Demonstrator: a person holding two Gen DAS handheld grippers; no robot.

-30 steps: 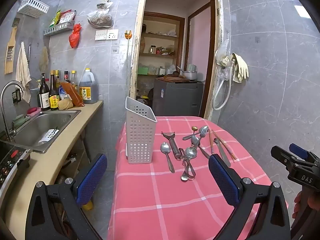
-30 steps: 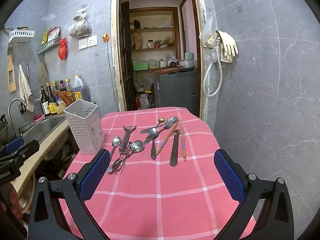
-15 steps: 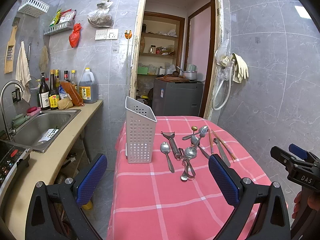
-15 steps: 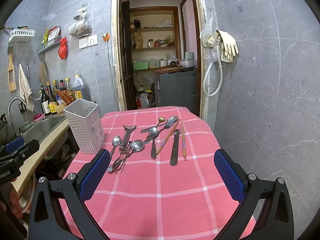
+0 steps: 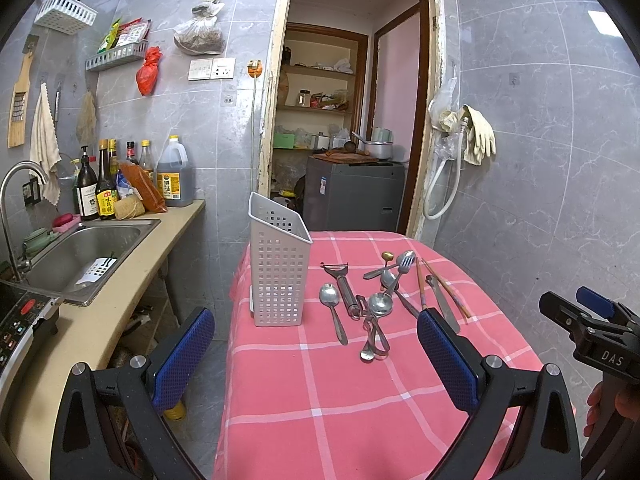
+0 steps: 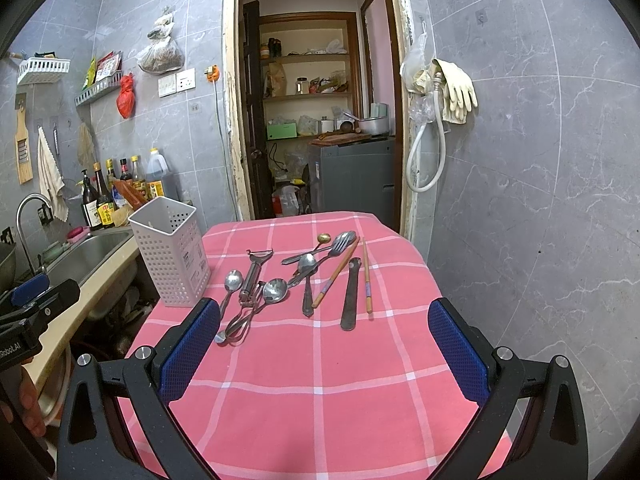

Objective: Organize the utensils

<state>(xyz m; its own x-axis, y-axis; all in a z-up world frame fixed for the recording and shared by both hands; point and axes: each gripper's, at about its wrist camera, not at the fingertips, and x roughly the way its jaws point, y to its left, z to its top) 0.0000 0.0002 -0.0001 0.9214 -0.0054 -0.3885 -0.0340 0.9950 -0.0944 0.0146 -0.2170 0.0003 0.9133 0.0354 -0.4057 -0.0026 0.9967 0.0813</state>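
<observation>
A white perforated utensil holder [image 5: 280, 268] [image 6: 170, 252] stands upright at the left of the table with the pink checked cloth [image 5: 340, 392] [image 6: 320, 360]. Loose utensils lie to its right: a spoon [image 5: 332, 308] [image 6: 231, 284], a peeler [image 5: 342, 286] [image 6: 253, 272], a ladle-like spoon [image 6: 274, 290], a fork [image 6: 338, 246], chopsticks [image 6: 366, 276] and a dark flat tool [image 6: 350, 296]. My left gripper [image 5: 316, 356] is open and empty, near the table's front left. My right gripper [image 6: 324, 356] is open and empty above the table's near part.
A counter with a steel sink [image 5: 80, 248], a tap [image 5: 12, 208] and bottles [image 5: 104, 184] runs along the left, close to the table. A doorway with a grey appliance [image 5: 352, 196] lies behind. A tiled wall with a hose and gloves [image 6: 452, 88] stands at the right.
</observation>
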